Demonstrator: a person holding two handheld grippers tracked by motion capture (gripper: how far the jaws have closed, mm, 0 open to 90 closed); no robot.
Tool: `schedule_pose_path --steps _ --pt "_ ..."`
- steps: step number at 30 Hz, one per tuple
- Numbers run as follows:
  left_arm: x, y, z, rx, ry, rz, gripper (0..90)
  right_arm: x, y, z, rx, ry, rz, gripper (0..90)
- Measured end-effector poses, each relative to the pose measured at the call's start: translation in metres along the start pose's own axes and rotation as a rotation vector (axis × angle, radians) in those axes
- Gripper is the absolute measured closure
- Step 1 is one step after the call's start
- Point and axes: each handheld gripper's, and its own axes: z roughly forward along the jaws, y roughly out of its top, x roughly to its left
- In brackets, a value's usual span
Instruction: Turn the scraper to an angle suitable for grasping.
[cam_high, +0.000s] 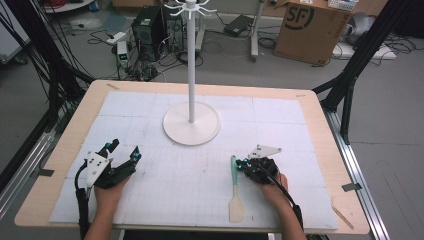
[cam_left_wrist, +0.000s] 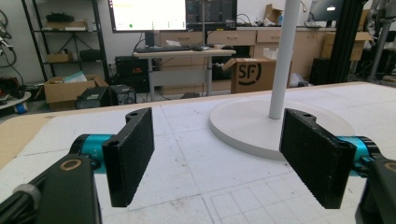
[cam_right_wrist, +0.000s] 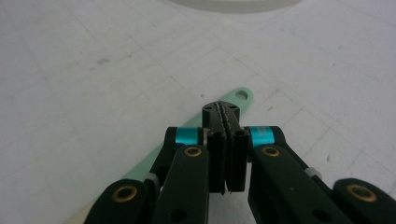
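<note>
A spatula with a mint-green handle (cam_high: 233, 172) and a cream blade (cam_high: 236, 207) lies flat on the white mat, blade toward the front edge. My right gripper (cam_high: 242, 164) sits just right of the handle's far end. In the right gripper view its jaws (cam_right_wrist: 225, 114) are pressed together above the handle (cam_right_wrist: 238, 98), with nothing seen between them; the handle's hole end pokes out beyond the tips. My left gripper (cam_high: 125, 151) rests at the front left, open wide, and the left gripper view (cam_left_wrist: 219, 158) has nothing between its pads.
A white stand with a round base (cam_high: 191, 131) and a tall pole (cam_high: 191, 60) topped with hooks stands at the mat's middle back. The white grid mat (cam_high: 175, 180) covers a wooden table (cam_high: 320, 120). A wooden stick (cam_high: 342, 216) lies at the front right corner.
</note>
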Motion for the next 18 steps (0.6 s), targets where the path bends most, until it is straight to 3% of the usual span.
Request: schedule_pose_path --steps 3,8,10,18 --pt "0.000 0.000 0.000 -0.002 0.001 0.000 26.9 0.004 0.001 -0.007 -0.024 0.084 -0.005 89.9" --pt "0.000 0.000 0.000 -0.001 0.001 0.000 26.9 0.023 0.000 -0.009 0.007 0.175 -0.090 89.9" --pt "0.000 0.000 0.000 -0.001 0.000 0.000 26.9 0.028 -0.001 -0.010 0.007 0.210 -0.104 89.9" --pt "0.001 0.000 0.001 -0.003 -0.001 -0.004 27.3 0.037 -0.007 -0.013 0.029 0.280 -0.113 89.9"
